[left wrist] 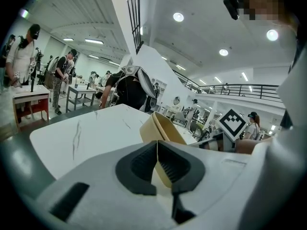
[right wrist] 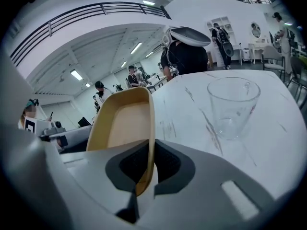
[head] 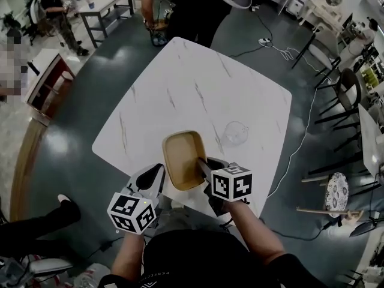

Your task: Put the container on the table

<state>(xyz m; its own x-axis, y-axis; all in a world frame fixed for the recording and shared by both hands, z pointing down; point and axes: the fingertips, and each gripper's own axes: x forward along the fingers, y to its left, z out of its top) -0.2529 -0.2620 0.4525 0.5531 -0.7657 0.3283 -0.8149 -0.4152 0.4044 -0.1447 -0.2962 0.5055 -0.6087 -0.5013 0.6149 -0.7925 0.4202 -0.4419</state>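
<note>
At the near edge of the marble table (head: 198, 89), near a glass cup (head: 235, 134), the left gripper (head: 159, 171) and right gripper (head: 201, 164) each clamped shut on a wall of the tan container (head: 183, 158), apparently to steady it level.

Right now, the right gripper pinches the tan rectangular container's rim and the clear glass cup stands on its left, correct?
No: the head view shows the clear glass cup right of the tan rectangular container. The right gripper does pinch its rim.
</note>
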